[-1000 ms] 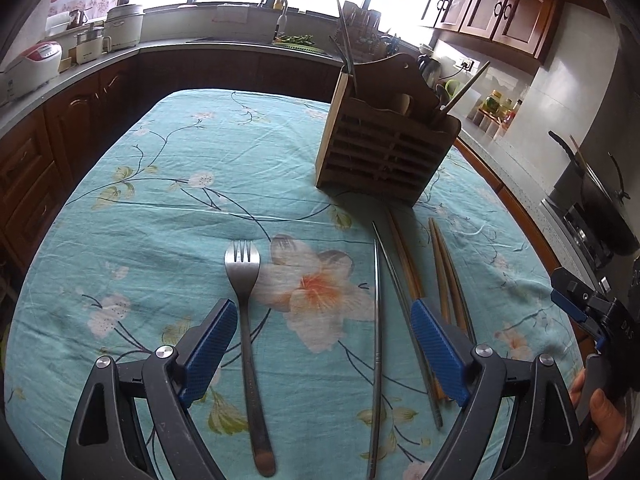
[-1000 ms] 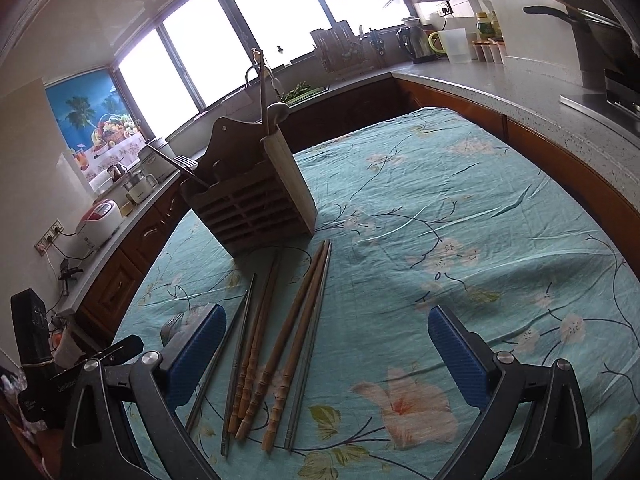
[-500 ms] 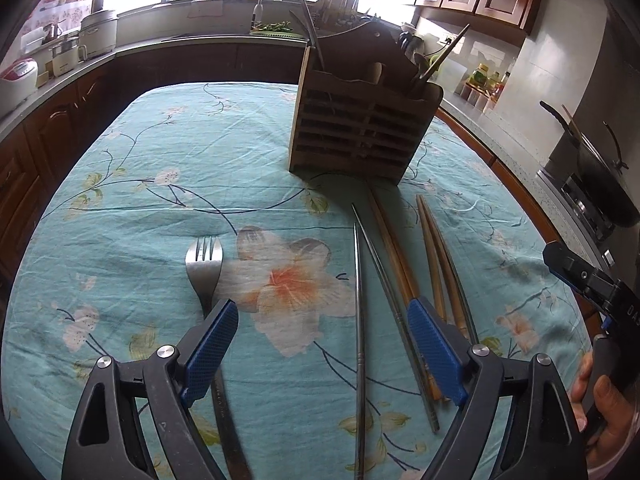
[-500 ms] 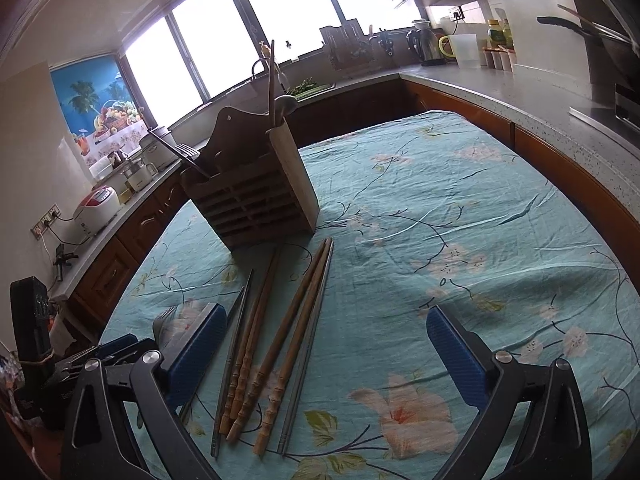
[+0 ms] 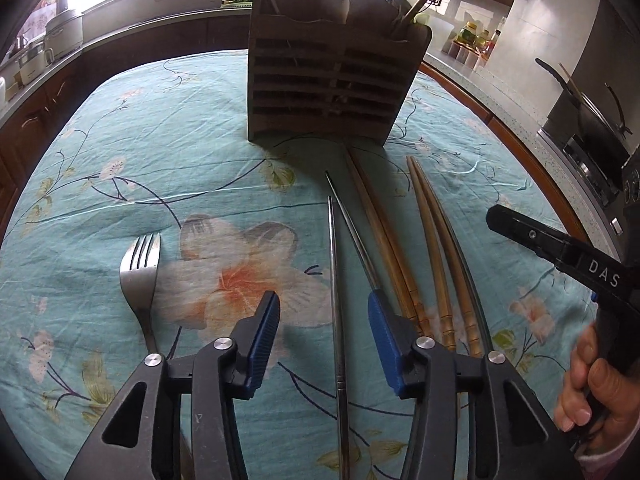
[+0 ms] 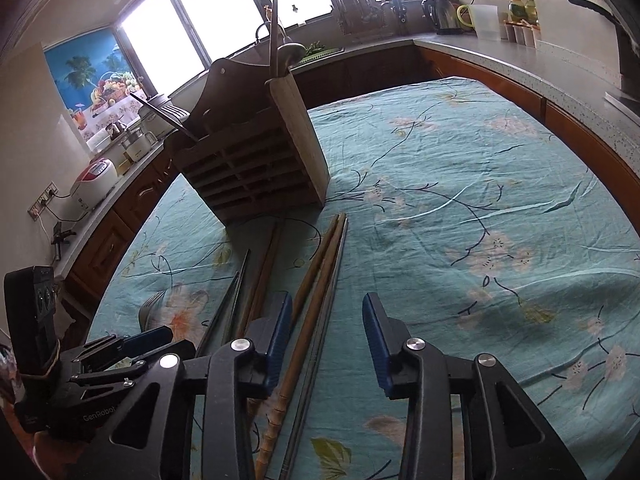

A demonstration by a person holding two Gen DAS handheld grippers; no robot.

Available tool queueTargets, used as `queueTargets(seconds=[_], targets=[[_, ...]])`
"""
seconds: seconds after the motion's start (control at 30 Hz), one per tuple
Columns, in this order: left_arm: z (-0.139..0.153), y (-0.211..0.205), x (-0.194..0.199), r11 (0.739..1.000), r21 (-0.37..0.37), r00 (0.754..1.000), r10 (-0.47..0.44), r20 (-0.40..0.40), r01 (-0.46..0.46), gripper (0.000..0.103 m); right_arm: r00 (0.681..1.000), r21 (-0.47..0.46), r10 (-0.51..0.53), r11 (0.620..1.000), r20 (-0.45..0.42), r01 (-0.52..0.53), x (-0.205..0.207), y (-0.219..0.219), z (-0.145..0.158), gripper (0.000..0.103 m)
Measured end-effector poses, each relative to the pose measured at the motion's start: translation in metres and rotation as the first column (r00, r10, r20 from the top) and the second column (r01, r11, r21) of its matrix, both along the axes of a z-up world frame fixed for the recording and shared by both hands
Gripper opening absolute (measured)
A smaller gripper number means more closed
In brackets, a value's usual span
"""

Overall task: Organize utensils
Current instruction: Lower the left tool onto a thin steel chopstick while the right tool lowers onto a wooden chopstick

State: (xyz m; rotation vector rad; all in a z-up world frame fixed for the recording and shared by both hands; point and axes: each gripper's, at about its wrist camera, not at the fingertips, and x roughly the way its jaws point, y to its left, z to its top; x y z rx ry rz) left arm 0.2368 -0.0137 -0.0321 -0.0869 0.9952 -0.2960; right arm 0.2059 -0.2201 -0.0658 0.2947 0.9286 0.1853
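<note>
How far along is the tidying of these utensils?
Barely begun. The wooden holder already has a few utensils standing in it. Nothing is gripped yet: the left tongs have just been closing around a metal chopstick, the right tongs around a wooden chopstick. The fork and other chopsticks are left.

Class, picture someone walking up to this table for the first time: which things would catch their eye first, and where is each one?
Probably the slatted wooden utensil holder, upright at the far middle of the floral tablecloth. Just before it lie wooden chopsticks and metal chopsticks in rows, and a fork lies alone to their left.
</note>
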Motion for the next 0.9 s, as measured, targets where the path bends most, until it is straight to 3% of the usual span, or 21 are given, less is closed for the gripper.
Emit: queueTargets(seconds=[0.1,0.3,0.67,0.77,0.9], targets=[[-0.006,-0.005,0.003,0.999,0.034,1.000,0.003,0.007,-0.003,0.028,0.999,-0.009,0.013,1.000,-0.039,-0.013,0.017,0.006,-0.011,0.025],[-0.009,0.002,0.008,0.999,0.023,1.000,0.026,0.005,-0.026,0.025,0.994,-0.039,0.033,0.999,-0.101,-0.037,0.041,0.016,-0.029,0.017],[-0.007,0.017,0.009,0.999,-0.004,0.999,0.051,-0.019,-0.051,0.025,0.987,-0.132,0.118,0.982,-0.110,-0.132,0.015,0.024,-0.025,0.015],[-0.005,0.025,0.011,0.996,-0.042,0.997,0.072,-0.035,-0.073,0.025,0.989,-0.085,0.100,0.990,-0.111,-0.110,0.008,0.013,-0.021,0.018],[-0.003,0.026,0.019,0.996,-0.039,0.996,0.081,-0.032,-0.082,0.025,0.996,-0.085,0.059,0.994,-0.062,-0.064,0.016,0.007,-0.012,0.019]])
